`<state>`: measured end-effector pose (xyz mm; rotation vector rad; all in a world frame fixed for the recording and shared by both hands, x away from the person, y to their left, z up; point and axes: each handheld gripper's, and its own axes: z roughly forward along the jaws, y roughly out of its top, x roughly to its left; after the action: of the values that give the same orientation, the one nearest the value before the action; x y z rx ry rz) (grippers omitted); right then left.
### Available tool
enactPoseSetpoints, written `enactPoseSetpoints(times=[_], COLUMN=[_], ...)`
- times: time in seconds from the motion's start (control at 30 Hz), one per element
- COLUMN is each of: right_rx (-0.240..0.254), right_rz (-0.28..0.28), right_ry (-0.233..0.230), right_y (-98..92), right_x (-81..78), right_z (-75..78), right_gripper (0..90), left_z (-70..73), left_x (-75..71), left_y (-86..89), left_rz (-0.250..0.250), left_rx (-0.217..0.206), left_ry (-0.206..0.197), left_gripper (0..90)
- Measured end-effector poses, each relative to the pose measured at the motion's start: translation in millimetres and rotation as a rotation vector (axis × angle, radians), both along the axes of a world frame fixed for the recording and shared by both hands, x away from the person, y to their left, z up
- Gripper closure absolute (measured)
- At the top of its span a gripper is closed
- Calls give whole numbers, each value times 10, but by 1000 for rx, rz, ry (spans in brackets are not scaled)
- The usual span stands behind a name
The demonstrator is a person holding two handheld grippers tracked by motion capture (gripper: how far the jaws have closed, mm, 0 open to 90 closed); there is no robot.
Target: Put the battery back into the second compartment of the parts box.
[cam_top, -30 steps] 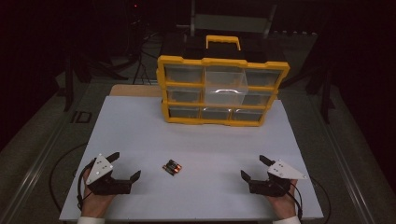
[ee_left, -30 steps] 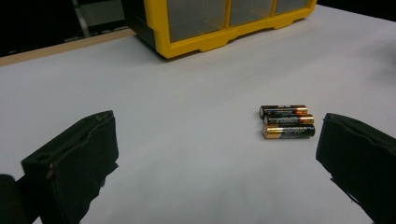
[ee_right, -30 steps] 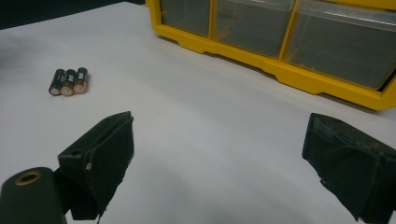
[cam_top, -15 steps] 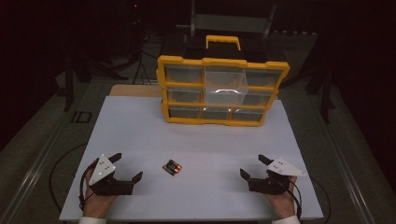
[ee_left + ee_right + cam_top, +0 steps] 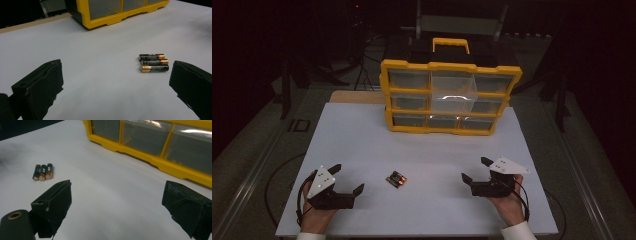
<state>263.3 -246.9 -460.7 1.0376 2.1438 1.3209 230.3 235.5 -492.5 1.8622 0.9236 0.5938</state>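
Note:
Three black-and-copper batteries point(image 5: 396, 179) lie side by side on the white table point(image 5: 422, 150), between my two hands. They also show ahead of the left jaws, batteries point(image 5: 153, 62), and far left in the right gripper view, batteries point(image 5: 42, 172). My left gripper point(image 5: 346, 178) rests at the front left, open and empty. My right gripper point(image 5: 476, 169) sits at the front right, open and empty too. A yellow drawer organizer point(image 5: 451, 96) with clear drawers stands at the back of the table.
The organizer has a yellow carry handle point(image 5: 451, 44) on top; its base point(image 5: 117, 17) and lower drawers point(image 5: 160, 142) show in the gripper views. A wooden board edge point(image 5: 354, 96) lies behind the table. Dark stands surround the table.
Both grippers have shifted only slightly, the right one a little forward. Batteries and organizer are where they were.

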Motion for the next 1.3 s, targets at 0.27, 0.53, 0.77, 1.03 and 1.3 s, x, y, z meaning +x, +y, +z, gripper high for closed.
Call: enactPoseSetpoints(times=[0.27, 0.53, 0.77, 1.03, 1.3], right_rx=[-33, -67, -104, -148, -215], right_rz=[37, 105, 160, 216, 270], right_ry=[9, 39, 71, 110, 162], right_y=[218, 523, 837, 1174, 1546], right_x=[176, 385, 557, 689, 833], right_z=[172, 352, 440, 435, 392], right_gripper=[89, 89, 89, 93, 94], left_z=[-12, -19, -20, -25, -28], left_x=[6, 11, 13, 18, 21], left_y=[-2, 10, 21, 36, 39], left_rz=[7, 13, 18, 19, 18], left_rx=[5, 2, -2, -3, -2], left_ry=[4, 6, 6, 10, 10], left_gripper=[0, 0, 0, 0, 0])
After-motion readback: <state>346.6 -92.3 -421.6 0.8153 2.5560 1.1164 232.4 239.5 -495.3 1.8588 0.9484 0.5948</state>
